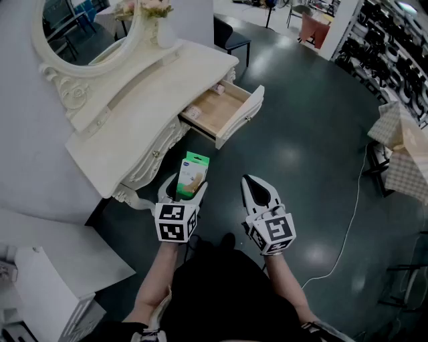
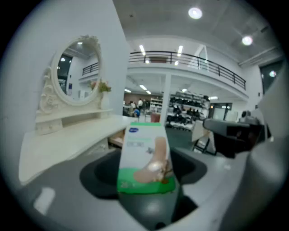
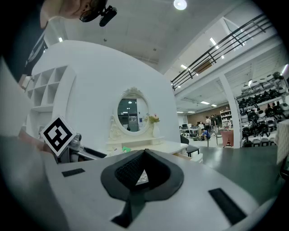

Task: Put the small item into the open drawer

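A small white and green box (image 1: 192,172) stands upright between the jaws of my left gripper (image 1: 182,183), which is shut on its sides. In the left gripper view the box (image 2: 146,158) fills the gap of the left gripper (image 2: 148,187). The open wooden drawer (image 1: 217,110) juts from the cream dressing table (image 1: 134,113), ahead and slightly right of the box. A corner of the drawer (image 2: 115,140) shows behind the box. My right gripper (image 1: 251,181) hovers beside the left one, shut and empty, its tips meeting in the right gripper view (image 3: 143,155).
An oval mirror (image 1: 80,27) and a vase of flowers (image 1: 150,13) sit on the dressing table. A dark chair (image 1: 231,37) stands behind it. A white cable (image 1: 348,227) runs over the dark floor, near a checked-cloth table (image 1: 401,153). A white cabinet (image 1: 47,280) is at lower left.
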`<move>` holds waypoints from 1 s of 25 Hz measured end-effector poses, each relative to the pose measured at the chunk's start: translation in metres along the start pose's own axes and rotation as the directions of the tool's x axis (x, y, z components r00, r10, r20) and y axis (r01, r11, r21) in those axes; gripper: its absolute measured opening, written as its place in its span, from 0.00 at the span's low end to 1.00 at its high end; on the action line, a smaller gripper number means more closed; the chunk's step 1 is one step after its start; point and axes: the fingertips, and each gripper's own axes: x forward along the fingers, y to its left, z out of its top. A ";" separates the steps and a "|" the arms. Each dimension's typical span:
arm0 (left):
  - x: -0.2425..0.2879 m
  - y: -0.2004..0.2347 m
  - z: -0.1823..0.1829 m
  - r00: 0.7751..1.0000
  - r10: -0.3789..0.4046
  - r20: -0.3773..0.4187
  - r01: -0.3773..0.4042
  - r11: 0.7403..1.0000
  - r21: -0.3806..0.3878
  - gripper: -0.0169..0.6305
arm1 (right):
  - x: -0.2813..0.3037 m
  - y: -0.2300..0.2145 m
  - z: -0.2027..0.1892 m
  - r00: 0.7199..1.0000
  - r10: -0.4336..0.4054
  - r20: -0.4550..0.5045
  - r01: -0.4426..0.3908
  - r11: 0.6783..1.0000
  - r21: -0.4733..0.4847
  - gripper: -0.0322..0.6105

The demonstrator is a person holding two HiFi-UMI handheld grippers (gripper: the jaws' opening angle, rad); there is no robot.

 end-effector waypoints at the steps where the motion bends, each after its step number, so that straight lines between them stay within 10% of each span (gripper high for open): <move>1: 0.003 -0.001 0.001 1.000 0.000 0.001 0.000 1.000 -0.002 0.57 | 0.000 -0.003 -0.001 1.000 -0.002 0.001 0.002 1.000 0.001 0.05; 25: 0.034 -0.011 0.045 0.994 0.073 0.082 -0.075 0.997 0.029 0.57 | -0.017 -0.080 0.020 0.996 -0.027 0.090 0.026 1.000 0.010 0.05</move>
